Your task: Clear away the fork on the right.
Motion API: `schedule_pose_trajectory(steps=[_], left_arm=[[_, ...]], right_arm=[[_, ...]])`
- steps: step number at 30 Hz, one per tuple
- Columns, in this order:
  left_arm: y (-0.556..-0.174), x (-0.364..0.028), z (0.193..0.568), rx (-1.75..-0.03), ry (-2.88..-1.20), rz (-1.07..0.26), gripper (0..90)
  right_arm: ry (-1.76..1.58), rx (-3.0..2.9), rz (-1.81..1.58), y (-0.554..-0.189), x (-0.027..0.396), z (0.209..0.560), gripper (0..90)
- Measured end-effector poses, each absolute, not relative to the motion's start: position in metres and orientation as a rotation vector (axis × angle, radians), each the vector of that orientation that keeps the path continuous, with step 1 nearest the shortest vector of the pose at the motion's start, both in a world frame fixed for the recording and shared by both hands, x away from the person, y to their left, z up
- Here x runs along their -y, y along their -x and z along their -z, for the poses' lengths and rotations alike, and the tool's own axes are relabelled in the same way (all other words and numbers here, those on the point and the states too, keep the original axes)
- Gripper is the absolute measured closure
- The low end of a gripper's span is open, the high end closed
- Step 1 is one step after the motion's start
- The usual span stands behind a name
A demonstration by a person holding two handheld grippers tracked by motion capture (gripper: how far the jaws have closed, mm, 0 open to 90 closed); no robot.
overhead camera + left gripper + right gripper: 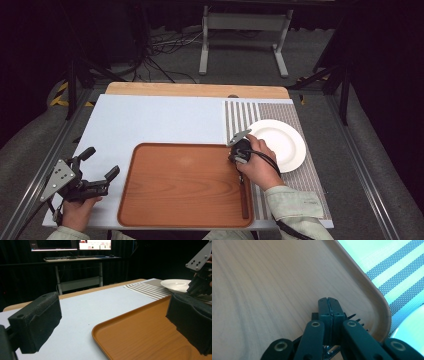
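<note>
The right claw (329,305) is clamped on a dark fork (243,192) lying along the tray's (165,200) right edge, tines toward the plate (287,145), likely to lift it; the left claw (95,165) gapes idle at the counter's (150,120) front left corner

A recording lab: black curtains (385,60) enclose a table (150,120) framed by metal rails (35,175), with cables (160,55) across grey carpet and lit monitors (70,244) on a desk (80,258) behind.
</note>
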State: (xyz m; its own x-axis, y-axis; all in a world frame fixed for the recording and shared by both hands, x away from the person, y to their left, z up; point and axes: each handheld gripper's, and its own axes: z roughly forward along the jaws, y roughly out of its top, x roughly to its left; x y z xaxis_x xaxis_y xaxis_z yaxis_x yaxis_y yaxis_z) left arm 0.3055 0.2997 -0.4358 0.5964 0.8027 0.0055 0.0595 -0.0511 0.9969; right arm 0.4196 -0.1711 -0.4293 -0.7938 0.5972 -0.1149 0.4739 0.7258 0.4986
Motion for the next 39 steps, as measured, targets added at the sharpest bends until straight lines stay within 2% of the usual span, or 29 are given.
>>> schedule_pose_trajectory(steps=[9, 13, 17, 20, 22, 24, 28, 39], left_arm=[[-0.305, -0.300, 0.436, -0.758, -1.519, -0.712, 0.6], [-0.305, -0.300, 0.436, -0.757, -1.521, -0.713, 0.6], [-0.306, -0.300, 0.436, -0.758, -1.520, -0.711, 0.6], [-0.306, -0.300, 0.436, -0.760, -1.517, -0.711, 0.6], [-0.306, -0.300, 0.435, -0.758, -1.518, -0.717, 0.6], [-0.306, -0.300, 0.435, -0.757, -1.518, -0.715, 0.6], [-0.306, -0.299, 0.435, -0.754, -1.516, -0.713, 0.5], [-0.307, -0.298, 0.435, -0.756, -1.518, -0.708, 0.6]], right_arm=[[-0.843, -2.637, -0.744, -0.416, 0.171, 0.417, 90.0], [-0.838, -2.613, -0.806, -0.411, 0.170, 0.406, 81.9], [-0.816, -2.598, -0.869, -0.405, 0.170, 0.397, 66.8], [-0.822, -2.582, -0.961, -0.402, 0.169, 0.392, 38.4], [-0.800, -2.560, -0.998, -0.400, 0.169, 0.389, 27.7], [-0.786, -2.537, -1.037, -0.397, 0.170, 0.385, 21.9], [-0.770, -2.484, -1.088, -0.391, 0.177, 0.375, 18.5], [-0.781, -2.382, -1.217, -0.378, 0.207, 0.366, 18.6]])
